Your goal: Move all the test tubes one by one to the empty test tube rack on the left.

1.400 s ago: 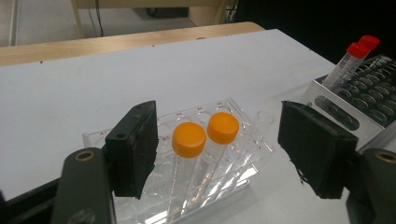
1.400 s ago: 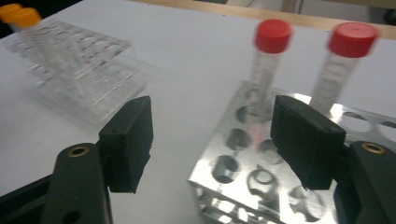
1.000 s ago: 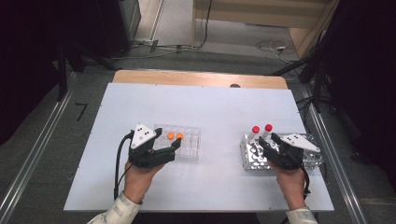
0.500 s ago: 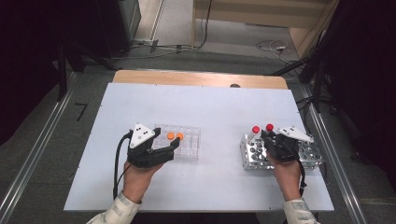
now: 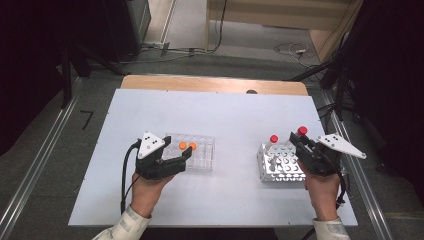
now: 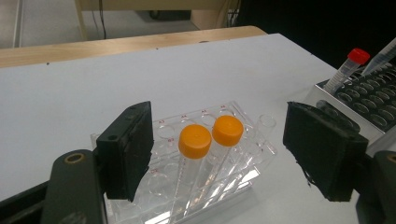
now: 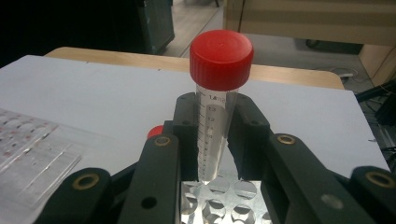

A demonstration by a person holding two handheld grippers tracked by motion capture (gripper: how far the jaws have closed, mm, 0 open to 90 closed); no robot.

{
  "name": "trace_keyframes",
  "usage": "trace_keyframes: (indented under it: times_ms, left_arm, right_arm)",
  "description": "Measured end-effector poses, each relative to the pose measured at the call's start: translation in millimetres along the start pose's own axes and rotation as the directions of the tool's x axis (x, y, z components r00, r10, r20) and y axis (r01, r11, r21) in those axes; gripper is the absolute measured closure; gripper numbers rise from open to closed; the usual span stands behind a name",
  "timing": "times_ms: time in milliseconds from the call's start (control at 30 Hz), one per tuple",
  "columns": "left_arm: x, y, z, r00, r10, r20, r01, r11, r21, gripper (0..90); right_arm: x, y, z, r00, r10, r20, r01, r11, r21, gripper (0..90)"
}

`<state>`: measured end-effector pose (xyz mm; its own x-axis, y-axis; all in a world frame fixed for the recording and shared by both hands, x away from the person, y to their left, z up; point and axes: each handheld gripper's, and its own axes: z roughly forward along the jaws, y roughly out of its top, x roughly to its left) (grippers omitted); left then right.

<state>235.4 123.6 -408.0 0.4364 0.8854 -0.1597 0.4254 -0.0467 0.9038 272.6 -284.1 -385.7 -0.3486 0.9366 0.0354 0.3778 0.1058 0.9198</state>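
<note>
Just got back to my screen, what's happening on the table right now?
The right gripper has its jaws shut on a red-capped tube, its tip just above the metal rack. A second red-capped tube stands in that rack. The left gripper sits open around the clear rack holding two orange-capped tubes.

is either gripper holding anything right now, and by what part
The right gripper is shut on a red-capped tube, clamping its clear body below the cap, above the metal rack. The left gripper is open, holding nothing.

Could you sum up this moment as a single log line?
right gripper: shut on red-capped clear plastic tube, tip just above metal rack | left gripper: open around two orange-capped tubes in clear plastic rack
</note>
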Motion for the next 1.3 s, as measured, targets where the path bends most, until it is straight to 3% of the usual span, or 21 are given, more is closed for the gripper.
trace_keyframes:
  times_ms: [400, 633, 967, 1300]
  left_arm:
    - [-0.2, 1.2, -2.1, 1.0000, -0.004, 0.000, 0.004, 0.9999, -0.009, 25.0]
    - [-1.1, 1.3, -2.5, 1.0000, 0.001, 0.003, -0.001, 0.9999, -0.010, 25.0]
    - [-4.1, 3.5, -6.2, 0.9998, -0.001, 0.017, 0.002, 0.9997, -0.024, 25.0]
    - [-17.0, 5.3, -8.5, 0.9982, 0.013, 0.059, -0.011, 0.9994, -0.034, 25.0]
  right_arm:
    - [9.3, 4.3, -21.8, 0.9958, -0.014, -0.091, 0.018, 0.999, 0.043, 71.4]
    - [25.1, 4.1, -23.4, 0.9858, -0.050, -0.161, 0.061, 0.996, 0.065, 71.3]
    - [65.0, -8.5, -7.4, 0.9528, -0.081, -0.293, 0.118, 0.987, 0.110, 71.4]
    - [104.0, -23.0, 12.9, 0.9161, -0.125, -0.381, 0.190, 0.972, 0.137, 71.4]
